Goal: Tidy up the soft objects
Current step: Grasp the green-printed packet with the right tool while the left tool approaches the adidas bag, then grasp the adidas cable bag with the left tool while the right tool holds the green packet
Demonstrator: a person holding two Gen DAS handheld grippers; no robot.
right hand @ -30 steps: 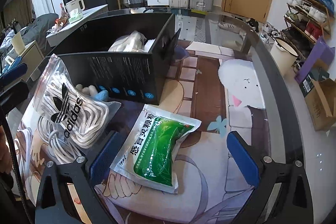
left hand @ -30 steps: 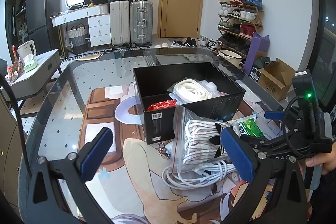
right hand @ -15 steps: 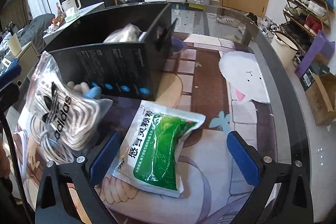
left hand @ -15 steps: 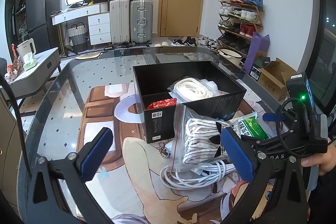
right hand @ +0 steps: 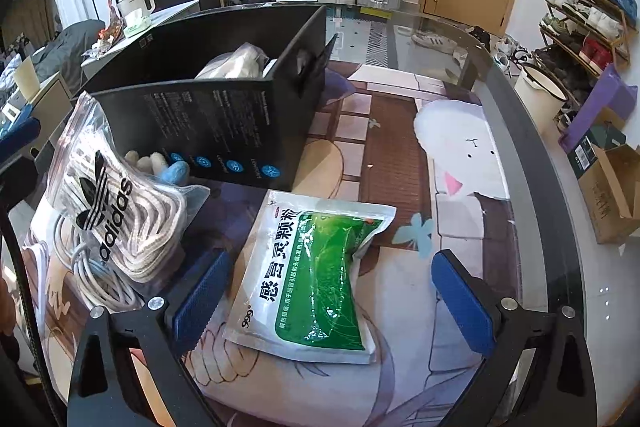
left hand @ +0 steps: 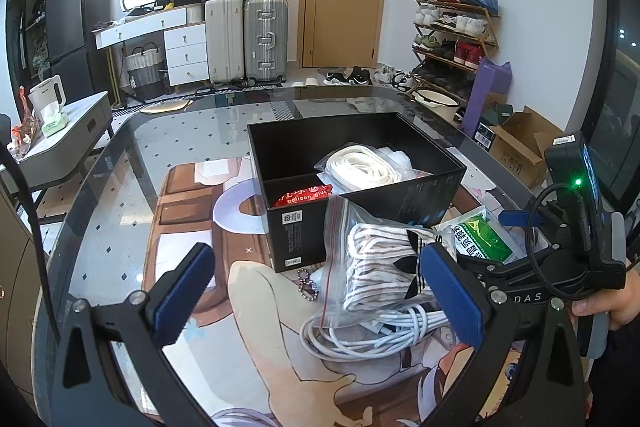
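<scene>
A green and white medicine pouch (right hand: 316, 275) lies flat on the printed mat, between the jaws of my open right gripper (right hand: 332, 295); it also shows in the left wrist view (left hand: 480, 235). A clear bag of adidas laces (right hand: 108, 203) leans on a coil of white cable (left hand: 372, 331), in front of the black box (left hand: 360, 131). The box holds a bag of white cord (left hand: 360, 167) and a red packet (left hand: 304, 195). My left gripper (left hand: 320, 291) is open and empty, low over the mat before the lace bag (left hand: 376, 263).
The glass table's curved edge (right hand: 532, 147) runs along the right. A bead chain (left hand: 306, 285) lies by the box corner. A small blue and white soft item (right hand: 168, 167) sits against the box wall. Suitcases, a shoe rack and cardboard boxes stand beyond the table.
My right gripper has moved forward and lower, so the green pouch now lies between its jaws. The left gripper has barely moved.
</scene>
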